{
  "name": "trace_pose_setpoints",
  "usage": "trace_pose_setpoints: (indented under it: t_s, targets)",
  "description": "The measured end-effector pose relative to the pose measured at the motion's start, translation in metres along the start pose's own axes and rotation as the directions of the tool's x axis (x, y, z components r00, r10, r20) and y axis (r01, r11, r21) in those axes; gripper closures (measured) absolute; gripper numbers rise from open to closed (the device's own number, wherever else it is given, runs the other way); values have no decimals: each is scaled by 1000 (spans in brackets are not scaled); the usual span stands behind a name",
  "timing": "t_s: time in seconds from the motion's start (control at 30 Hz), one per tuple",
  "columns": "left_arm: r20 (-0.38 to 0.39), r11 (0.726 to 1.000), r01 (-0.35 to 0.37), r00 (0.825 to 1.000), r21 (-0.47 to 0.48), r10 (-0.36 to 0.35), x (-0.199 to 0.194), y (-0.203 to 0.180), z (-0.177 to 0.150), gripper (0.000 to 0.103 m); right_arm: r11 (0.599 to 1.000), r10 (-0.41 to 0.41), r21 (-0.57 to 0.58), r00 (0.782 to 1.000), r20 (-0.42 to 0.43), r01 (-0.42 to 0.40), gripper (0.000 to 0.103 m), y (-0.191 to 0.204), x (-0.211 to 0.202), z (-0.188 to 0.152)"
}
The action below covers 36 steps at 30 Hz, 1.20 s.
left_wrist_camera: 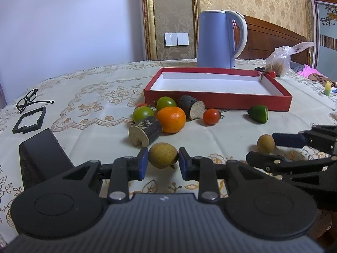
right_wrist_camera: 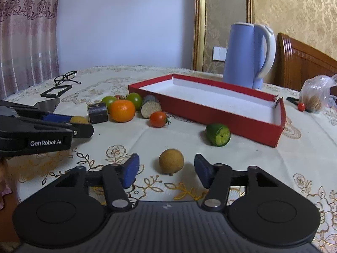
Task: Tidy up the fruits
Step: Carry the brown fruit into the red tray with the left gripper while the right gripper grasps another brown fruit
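Note:
My left gripper (left_wrist_camera: 162, 161) has its blue pads against both sides of a tan round fruit (left_wrist_camera: 163, 155) that rests on the tablecloth. My right gripper (right_wrist_camera: 166, 169) is open around a second tan round fruit (right_wrist_camera: 171, 161), pads apart from it. Beyond lie an orange (left_wrist_camera: 171, 119), two green tomatoes (left_wrist_camera: 143, 113), a red tomato (left_wrist_camera: 211, 116) and a cut green lime (left_wrist_camera: 258, 113). The red tray (left_wrist_camera: 217, 100) with a white inside holds no fruit. The left gripper also shows in the right wrist view (right_wrist_camera: 78, 124).
Two wood log pieces (left_wrist_camera: 145, 131) lie among the fruits. A blue kettle (left_wrist_camera: 219, 40) stands behind the tray. A plastic bag (left_wrist_camera: 280, 60) and a small red tomato (left_wrist_camera: 273, 74) are at far right. Glasses (left_wrist_camera: 28, 99), a black frame (left_wrist_camera: 29, 120) and a dark phone (left_wrist_camera: 42, 154) lie left.

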State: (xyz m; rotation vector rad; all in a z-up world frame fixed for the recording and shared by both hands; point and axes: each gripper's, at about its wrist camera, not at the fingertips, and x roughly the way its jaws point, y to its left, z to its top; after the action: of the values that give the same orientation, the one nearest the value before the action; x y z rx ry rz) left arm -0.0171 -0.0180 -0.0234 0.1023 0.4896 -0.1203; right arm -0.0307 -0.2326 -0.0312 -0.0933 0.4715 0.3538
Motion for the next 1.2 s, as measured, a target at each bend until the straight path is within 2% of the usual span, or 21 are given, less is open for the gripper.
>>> trace_pose_setpoints:
  t_s: [0.27,0.63,1.2]
  targets:
    - [-1,1000,-7,1000,11,7,0,-1,1,75,1000,13,25,1000,-7,-13,78,-5,2,1]
    - [9,998,-29,1000,46,29,2,-10,13,75,999,28,35,1000,5,-28,78,-9,-2,-1]
    - [38,983,-76,997,167,70,42,-45,74,75,997,28,71,998,49,-31,78,-23,-13,-5]
